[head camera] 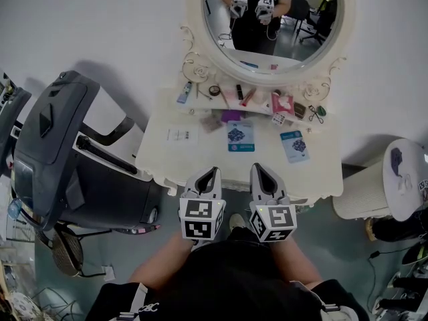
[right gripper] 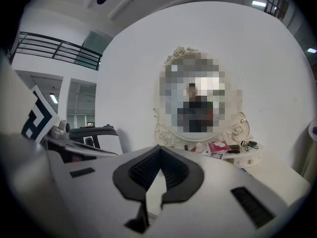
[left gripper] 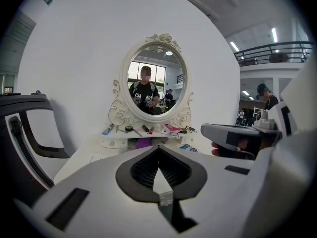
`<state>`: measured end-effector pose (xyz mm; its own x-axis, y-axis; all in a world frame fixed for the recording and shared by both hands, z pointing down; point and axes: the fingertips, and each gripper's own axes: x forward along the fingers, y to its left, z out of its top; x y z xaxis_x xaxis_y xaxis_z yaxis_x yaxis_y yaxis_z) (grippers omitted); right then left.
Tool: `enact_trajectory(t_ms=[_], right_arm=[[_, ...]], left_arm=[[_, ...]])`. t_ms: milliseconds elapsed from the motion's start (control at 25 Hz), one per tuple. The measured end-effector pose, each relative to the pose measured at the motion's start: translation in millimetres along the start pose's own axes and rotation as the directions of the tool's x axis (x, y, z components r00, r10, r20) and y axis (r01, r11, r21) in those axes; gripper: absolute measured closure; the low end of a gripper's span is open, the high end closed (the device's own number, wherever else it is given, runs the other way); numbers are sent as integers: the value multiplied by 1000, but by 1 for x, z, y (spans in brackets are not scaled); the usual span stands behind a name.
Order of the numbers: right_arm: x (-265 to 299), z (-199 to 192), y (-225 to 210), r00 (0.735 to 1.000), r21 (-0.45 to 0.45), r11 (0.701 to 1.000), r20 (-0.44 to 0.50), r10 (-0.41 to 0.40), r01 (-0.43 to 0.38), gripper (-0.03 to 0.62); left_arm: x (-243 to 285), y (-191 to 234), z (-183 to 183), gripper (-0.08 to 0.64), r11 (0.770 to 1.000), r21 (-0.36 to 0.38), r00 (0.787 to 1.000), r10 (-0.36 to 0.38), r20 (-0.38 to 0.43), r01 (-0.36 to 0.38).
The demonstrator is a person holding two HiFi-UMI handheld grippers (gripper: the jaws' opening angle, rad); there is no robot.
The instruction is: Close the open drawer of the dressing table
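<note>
The white dressing table (head camera: pixel 194 154) stands against the wall under an oval mirror (head camera: pixel 271 19). My left gripper (head camera: pixel 208 174) and right gripper (head camera: pixel 261 170) are side by side at the middle of the table's front edge, tips pointing at it. Both pairs of jaws meet at the tips with nothing between them. No drawer front shows in the head view; the tabletop's edge and the grippers hide it. In the left gripper view the shut left gripper (left gripper: pixel 158 150) faces the tabletop (left gripper: pixel 94 157). The right gripper (right gripper: pixel 158 152) faces the mirror in its own view.
A black chair (head camera: pixel 60 146) stands close at the table's left. A white ribbed bin (head camera: pixel 364 189) is at its right. Two blue cards (head camera: pixel 240 136) and a paper (head camera: pixel 182 135) lie on the top, with several cosmetics (head camera: pixel 281 104) at the back. The person's legs (head camera: pixel 234 273) are below.
</note>
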<state>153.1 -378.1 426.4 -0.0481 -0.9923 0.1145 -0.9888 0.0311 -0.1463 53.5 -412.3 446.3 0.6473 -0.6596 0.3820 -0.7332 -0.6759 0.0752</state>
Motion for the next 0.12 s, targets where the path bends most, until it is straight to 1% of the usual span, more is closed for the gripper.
enact_trajectory(t_ms=[120], right_arm=[[-2,-2,2,1000,-1,1000,-3,-2,2,583]], left_arm=[[-1,0,-2,552,1000,0,1000,-3,-8,3]])
